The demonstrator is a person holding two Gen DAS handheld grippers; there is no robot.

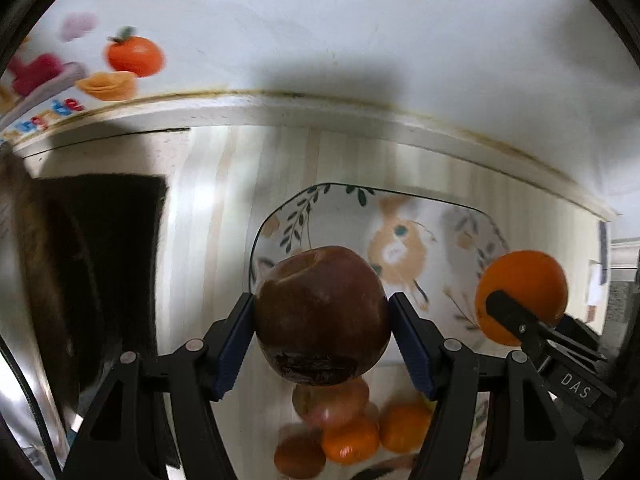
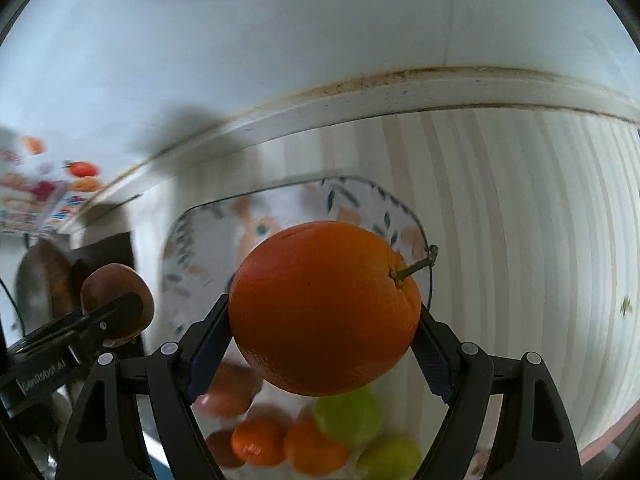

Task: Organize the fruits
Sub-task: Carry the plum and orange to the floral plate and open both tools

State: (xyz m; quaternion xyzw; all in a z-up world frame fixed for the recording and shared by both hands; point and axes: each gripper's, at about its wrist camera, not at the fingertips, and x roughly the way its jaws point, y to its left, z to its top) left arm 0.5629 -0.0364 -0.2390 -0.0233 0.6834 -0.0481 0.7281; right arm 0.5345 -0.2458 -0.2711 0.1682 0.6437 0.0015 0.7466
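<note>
Left hand-held gripper (image 1: pixel 322 322): clamped on a dark red apple (image 1: pixel 322 314) with a bruised, blackened underside, both blue pads pressed to its flanks.
Right hand-held gripper (image 2: pixel 324 324): clamped on an orange (image 2: pixel 326 320), its stem stub pointing right.
Fruit pile (image 2: pixel 304 436): below both grippers (blurred), oranges, reddish apples and two green fruits.
Plate (image 1: pixel 400 240): floral, with a rabbit motif, bare, on the pale striped table (image 2: pixel 520 220) beyond the held fruit.
Wall (image 1: pixel 360 20): white, farthest back.

apples I count: two red (image 1: pixel 322 314) (image 1: pixel 332 402), two green (image 2: pixel 348 416) (image 2: pixel 390 458)
oranges I count: one large (image 2: pixel 326 320), about four small (image 2: pixel 258 442)
plates: one (image 1: pixel 452 220)
</note>
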